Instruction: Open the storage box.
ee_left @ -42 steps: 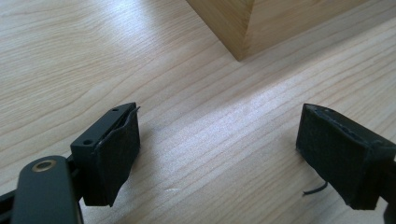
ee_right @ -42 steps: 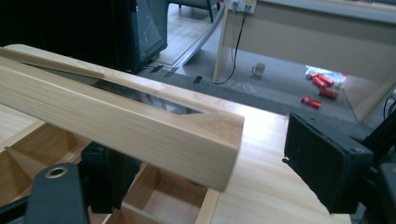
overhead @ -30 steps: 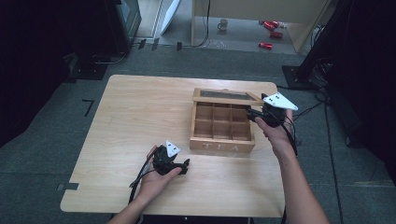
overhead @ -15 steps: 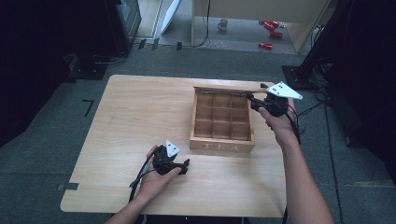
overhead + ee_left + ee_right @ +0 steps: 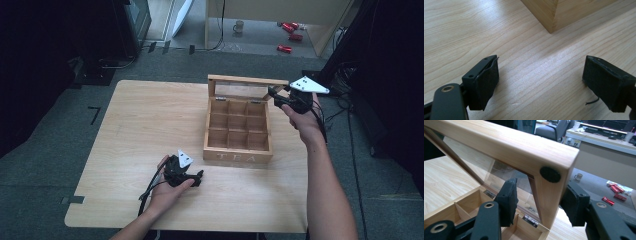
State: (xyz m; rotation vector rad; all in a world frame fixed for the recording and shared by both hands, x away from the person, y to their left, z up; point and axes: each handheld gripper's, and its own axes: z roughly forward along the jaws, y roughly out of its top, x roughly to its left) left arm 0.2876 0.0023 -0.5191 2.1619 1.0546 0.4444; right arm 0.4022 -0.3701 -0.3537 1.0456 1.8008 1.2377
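Note:
A wooden tea box (image 5: 237, 156) with several compartments stands right of the table's middle. Its glass-paned lid (image 5: 247, 80) is up and about vertical. My right gripper (image 5: 274, 92) is at the lid's top right corner. In the right gripper view its jaws straddle the lid's side wall (image 5: 549, 202). The right pad (image 5: 574, 205) lies against the wall, and a narrow gap shows at the left pad (image 5: 510, 200), so this gripper (image 5: 540, 200) is open. My left gripper (image 5: 199, 176) rests on the table in front of the box, open (image 5: 540, 82) and holding nothing, with the box's corner (image 5: 554, 15) ahead.
The light wooden table (image 5: 150, 120) has bare surface to the left of the box. On the floor beyond it are a cup (image 5: 239, 26) and red cans (image 5: 287, 48) beside a wooden cabinet. Black stands and cables flank the table.
The lid has swung up from partly raised to vertical, with my right gripper at its corner rising and moving back. The left gripper has stayed still.

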